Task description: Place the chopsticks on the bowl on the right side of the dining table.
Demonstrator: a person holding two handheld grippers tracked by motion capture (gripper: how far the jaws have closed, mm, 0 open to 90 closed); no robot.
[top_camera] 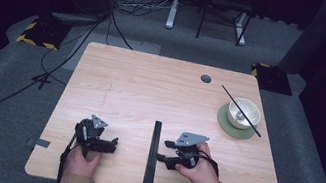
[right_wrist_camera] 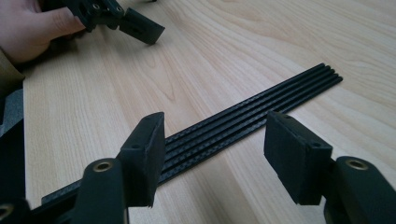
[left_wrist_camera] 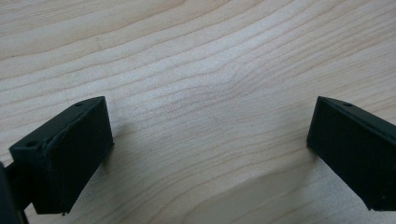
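Black ribbed strip (right_wrist_camera: 243,122): near end ran behind the right gripper (right_wrist_camera: 215,154) and off the lower left edge of the right gripper view. Left gripper (left_wrist_camera: 208,154): both jaw blocks were cropped by the frame edges. Bowl (top_camera: 243,113): contents too small to tell.

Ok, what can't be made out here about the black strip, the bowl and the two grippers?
- Black strip: right gripper view, its near end is hidden behind the right gripper's jaws.
- Bowl: high view, its contents are too small to tell; a thin black stick crosses it.
- Left gripper: left gripper view, both jaws are cut off by the bottom edge.
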